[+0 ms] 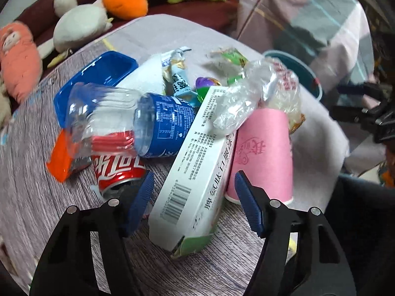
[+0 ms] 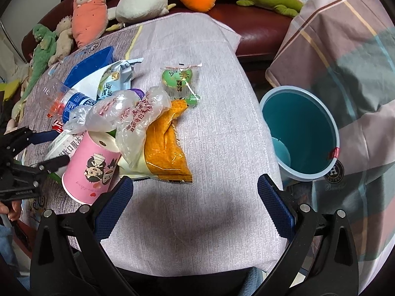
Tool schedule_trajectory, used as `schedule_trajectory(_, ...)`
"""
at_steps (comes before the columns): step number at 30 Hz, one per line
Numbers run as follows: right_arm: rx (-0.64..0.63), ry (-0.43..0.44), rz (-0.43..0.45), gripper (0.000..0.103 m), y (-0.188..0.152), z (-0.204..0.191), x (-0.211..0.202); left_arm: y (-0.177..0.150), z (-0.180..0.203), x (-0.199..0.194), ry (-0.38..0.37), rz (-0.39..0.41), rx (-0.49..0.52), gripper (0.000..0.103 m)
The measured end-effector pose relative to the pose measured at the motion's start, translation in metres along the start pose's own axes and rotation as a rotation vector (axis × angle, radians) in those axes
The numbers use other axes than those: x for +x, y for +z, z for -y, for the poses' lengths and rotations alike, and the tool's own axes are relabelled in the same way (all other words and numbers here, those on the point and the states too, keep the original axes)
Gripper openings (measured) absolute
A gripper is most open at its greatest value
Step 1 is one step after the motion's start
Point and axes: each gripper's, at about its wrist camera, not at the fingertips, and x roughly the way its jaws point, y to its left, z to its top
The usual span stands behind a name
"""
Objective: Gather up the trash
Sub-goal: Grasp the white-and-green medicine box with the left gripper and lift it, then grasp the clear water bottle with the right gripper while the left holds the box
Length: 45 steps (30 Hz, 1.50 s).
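Only the right wrist view shows the round teal bin (image 2: 300, 133) off the table's right edge, and bare grey cloth (image 2: 197, 197) between the wide-open right gripper (image 2: 195, 192). The left gripper (image 1: 193, 187), jaws spread, straddles a white carton (image 1: 195, 172) among a crumpled clear bag (image 1: 246, 98), pink paper cup (image 1: 264, 155), red can (image 1: 118, 172) and plastic bottle (image 1: 128, 120).

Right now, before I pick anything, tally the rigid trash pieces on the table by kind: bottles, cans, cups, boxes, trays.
Clear plastic bottle: 1
Coca-Cola can: 1
Pink paper cup: 1
White carton: 1
Blue plastic tray: 1
Total: 5
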Motion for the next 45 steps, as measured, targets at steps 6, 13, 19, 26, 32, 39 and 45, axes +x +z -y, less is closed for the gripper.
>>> schedule_trajectory(6,-0.005,0.015,-0.023,0.097,0.0,-0.003,0.007,0.01,-0.008,0.025,-0.025,-0.038,-0.051,0.073)
schedule_trajectory(13,-0.029,0.012,-0.025,0.097,0.006,-0.007,0.01,-0.006,0.006,0.025,-0.057,-0.016,-0.106,0.043)
schedule_trajectory(19,-0.054,0.006,-0.021,0.097,0.011,-0.014,0.011,-0.018,0.014,0.022,-0.086,-0.005,-0.145,0.033)
schedule_trajectory(26,-0.079,0.009,0.017,0.097,0.02,-0.018,-0.001,-0.019,0.01,-0.002,-0.119,0.058,-0.226,0.032)
schedule_trajectory(32,-0.146,0.065,0.041,0.097,0.047,-0.036,-0.012,-0.037,-0.01,-0.054,-0.15,0.173,-0.336,0.032)
schedule_trajectory(39,-0.383,0.14,0.064,0.097,0.082,-0.113,-0.012,-0.075,-0.066,-0.092,-0.062,0.291,-0.527,0.032)
schedule_trajectory(45,-0.59,0.178,0.028,0.097,0.095,-0.186,0.008,-0.094,-0.109,-0.097,-0.044,0.341,-0.652,0.032)
